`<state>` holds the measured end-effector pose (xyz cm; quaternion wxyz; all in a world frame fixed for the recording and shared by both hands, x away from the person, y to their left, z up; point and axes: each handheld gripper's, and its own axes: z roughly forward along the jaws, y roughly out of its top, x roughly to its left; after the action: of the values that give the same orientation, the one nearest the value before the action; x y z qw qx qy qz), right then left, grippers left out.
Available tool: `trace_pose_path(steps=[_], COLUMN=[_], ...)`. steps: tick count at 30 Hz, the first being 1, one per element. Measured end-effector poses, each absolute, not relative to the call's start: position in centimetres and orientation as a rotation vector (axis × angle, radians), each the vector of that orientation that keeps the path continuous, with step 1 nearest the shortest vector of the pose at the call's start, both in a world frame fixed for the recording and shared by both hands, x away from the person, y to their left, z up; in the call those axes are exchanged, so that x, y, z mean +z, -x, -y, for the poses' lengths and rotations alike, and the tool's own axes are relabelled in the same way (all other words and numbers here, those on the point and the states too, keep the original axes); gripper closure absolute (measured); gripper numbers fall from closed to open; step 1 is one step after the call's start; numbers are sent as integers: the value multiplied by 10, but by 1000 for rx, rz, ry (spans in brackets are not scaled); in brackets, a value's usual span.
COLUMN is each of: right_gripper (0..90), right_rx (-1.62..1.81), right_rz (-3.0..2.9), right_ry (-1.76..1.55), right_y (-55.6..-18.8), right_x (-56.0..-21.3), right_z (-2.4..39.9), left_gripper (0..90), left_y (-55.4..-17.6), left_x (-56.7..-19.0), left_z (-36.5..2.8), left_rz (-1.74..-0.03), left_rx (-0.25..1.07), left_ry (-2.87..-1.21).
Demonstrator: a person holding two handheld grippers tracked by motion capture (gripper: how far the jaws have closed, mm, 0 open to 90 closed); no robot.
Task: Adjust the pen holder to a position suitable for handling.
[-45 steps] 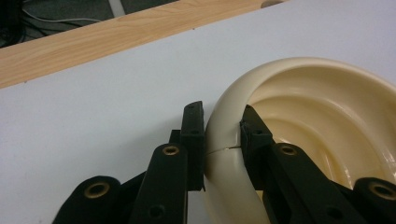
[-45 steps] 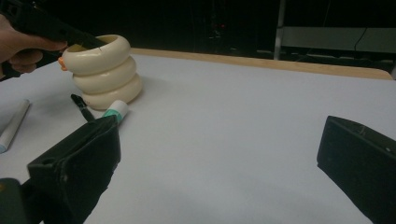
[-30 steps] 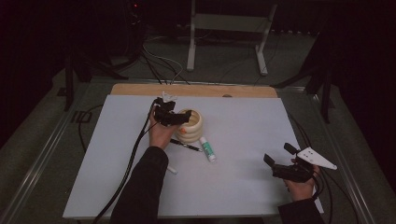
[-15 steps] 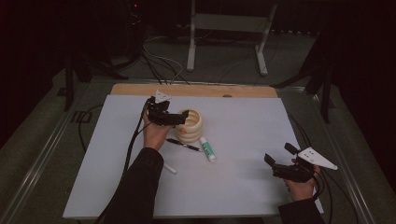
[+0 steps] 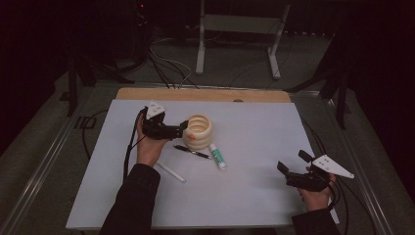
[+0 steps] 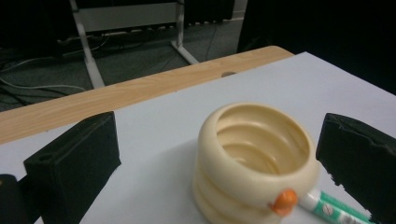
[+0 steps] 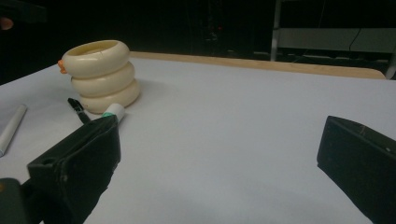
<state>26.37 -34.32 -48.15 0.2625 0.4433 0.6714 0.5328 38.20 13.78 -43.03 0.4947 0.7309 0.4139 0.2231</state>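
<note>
High view: the left gripper (image 5: 182,130), jaws just opened wide with nothing between them, sits at nine o'clock of the holder (image 5: 199,131) at mid-table. Before anything else is gripped, it should be drawn clear. A pen (image 5: 193,152), glue stick (image 5: 218,156) and marker (image 5: 171,173) lie near, at six o'clock. The right gripper (image 5: 289,164), wide and empty, is kept well apart.

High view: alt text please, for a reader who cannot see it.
The left gripper, jaws open, sits just left of a cream ribbed cup on a white table. A black pen, a green-and-white tube and a white pen lie near the cup. The right gripper, open, is held apart at the right.
</note>
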Motion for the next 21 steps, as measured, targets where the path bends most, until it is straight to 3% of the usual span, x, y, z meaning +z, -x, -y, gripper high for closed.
trace_pose_path(steps=[21], right_gripper=[1], right_rx=[1446], right_rz=[-1804], right_ry=[-1204], right_y=[-264], right_x=[-480], right_z=[345], left_gripper=[0], left_y=[-314], left_x=[-450], left_z=[-188], left_rz=[-998], left_rx=[624], left_ry=[-1769])
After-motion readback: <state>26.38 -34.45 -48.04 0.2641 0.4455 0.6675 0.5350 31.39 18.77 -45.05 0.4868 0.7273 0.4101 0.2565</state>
